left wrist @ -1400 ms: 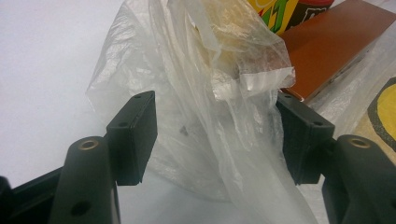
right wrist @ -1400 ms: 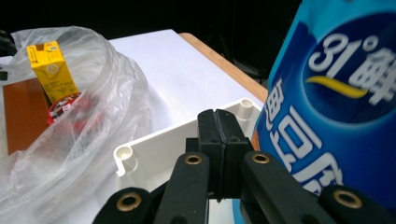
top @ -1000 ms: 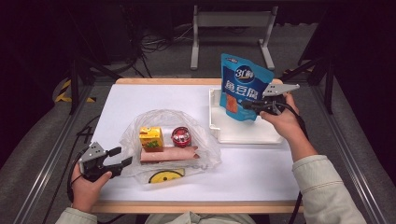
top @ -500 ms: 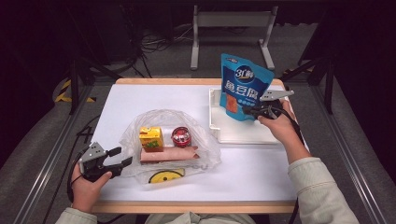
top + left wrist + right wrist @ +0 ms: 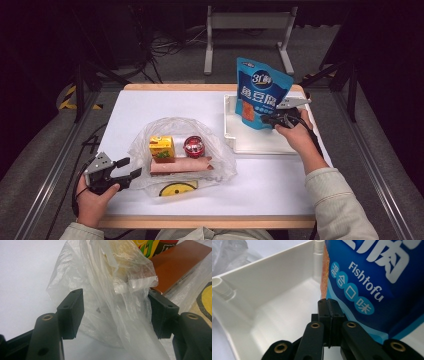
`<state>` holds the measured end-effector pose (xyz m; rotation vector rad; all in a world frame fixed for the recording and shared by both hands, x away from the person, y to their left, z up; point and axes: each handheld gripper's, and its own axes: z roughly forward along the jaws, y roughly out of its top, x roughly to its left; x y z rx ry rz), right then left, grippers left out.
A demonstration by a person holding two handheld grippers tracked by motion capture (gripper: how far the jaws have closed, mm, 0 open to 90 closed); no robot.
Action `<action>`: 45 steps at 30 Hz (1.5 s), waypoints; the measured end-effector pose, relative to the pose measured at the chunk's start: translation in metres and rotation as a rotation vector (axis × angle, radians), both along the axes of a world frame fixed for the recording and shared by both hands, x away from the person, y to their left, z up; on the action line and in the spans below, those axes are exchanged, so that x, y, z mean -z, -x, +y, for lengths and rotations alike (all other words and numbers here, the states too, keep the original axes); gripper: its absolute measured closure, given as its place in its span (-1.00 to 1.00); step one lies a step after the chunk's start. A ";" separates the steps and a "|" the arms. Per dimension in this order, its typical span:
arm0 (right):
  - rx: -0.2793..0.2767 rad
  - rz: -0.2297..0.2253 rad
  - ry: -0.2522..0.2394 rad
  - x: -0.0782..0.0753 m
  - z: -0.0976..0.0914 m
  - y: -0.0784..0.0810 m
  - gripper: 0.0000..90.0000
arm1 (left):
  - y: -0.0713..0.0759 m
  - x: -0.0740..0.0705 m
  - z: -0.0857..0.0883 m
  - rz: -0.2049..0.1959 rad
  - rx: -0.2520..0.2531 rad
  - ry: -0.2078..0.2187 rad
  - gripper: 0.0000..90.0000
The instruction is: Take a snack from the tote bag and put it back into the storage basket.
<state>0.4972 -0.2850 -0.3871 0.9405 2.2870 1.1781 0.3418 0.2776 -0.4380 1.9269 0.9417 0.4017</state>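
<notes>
While clamped shut on the lower side edge of a blue snack pouch, holds it upright with the right tool in a white tray on the right half of the worktop. Cannot tell whether the pouch's base touches the tray floor. Seen in the right gripper view pinching the pouch's seam, with the tray's wall and corner post just behind and the pouch's bulk hiding the far side.

Rests low at the near left corner with the left tool, jaws partly open. Straddles a crumpled fold of a clear plastic bag without squeezing it.

Spread across the middle of the worktop, with the bag's right edge close to the tray's near left corner. Under the film: a yellow juice carton upright, a red can just beside it, a long brown pack lying flat in front of both, and a yellow smiley face at the bag's near edge.
</notes>
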 end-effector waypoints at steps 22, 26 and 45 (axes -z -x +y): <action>0.149 0.007 0.022 0.007 -0.014 -0.009 1.00 | 0.000 0.000 0.000 0.001 0.003 0.002 -0.20; 0.175 0.015 0.003 0.008 -0.017 -0.010 1.00 | 0.000 0.000 0.000 0.002 0.003 0.003 -0.20; 0.193 0.009 -0.030 0.005 -0.017 -0.007 0.99 | 0.000 0.000 0.001 -0.001 -0.001 0.005 -0.20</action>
